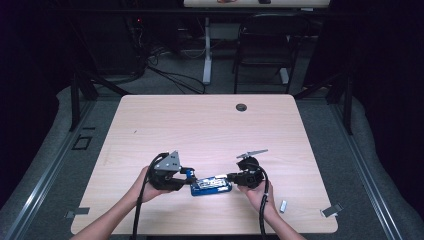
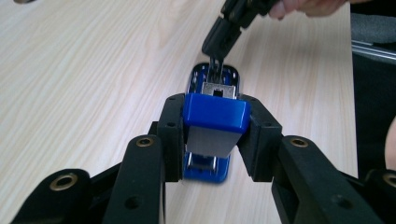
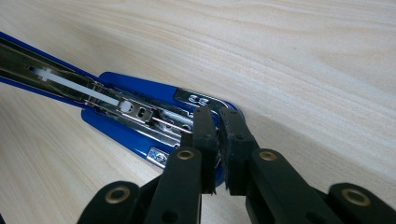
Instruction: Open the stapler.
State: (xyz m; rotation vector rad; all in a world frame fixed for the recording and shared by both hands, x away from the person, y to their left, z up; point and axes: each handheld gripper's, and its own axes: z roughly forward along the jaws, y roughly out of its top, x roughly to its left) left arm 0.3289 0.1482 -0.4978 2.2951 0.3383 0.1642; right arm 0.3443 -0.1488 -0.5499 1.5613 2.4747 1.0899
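A blue plastic stapler with a metal staple channel (image 1: pixel 210 186), opened up, is seen lying on the light wood-grain table (image 1: pixel 200 125), in the lower centre of the high view, close to the near edge & between the two hands. The left tool (image 1: pixel 188 175) is held at the stapler's left end in that view; in the left gripper view the raised blue cap of the stapler (image 2: pixel 215 116) sits at frame centre, pinched from both sides by the black pads (image 2: pixel 170 126), so the left tool is clenched on the stapler's top arm, w/ the grey underside of that arm showing below the cap & the blue base seen beneath on the table. The right tool (image 1: pixel 231 176) is placed at the stapler's right end in the high view; in the right gripper view (image 3: pixel 217 140) its jaws stand almost together at lower centre, tips set down on the metal channel (image 3: pixel 116 105) near the rounded blue nose of the base. Something thin may be nipped between them, but that cannot be told; the jaws read as closed. The same tool is seen at top centre of the left gripper view (image 2: pixel 217 63), pointing down into the channel. A small silvery item (image 1: pixel 283 206) lies on the table at lower right of the high view, well apart from the stapler, & a dark round grommet hole (image 1: pixel 241 107) is seen near the far edge.
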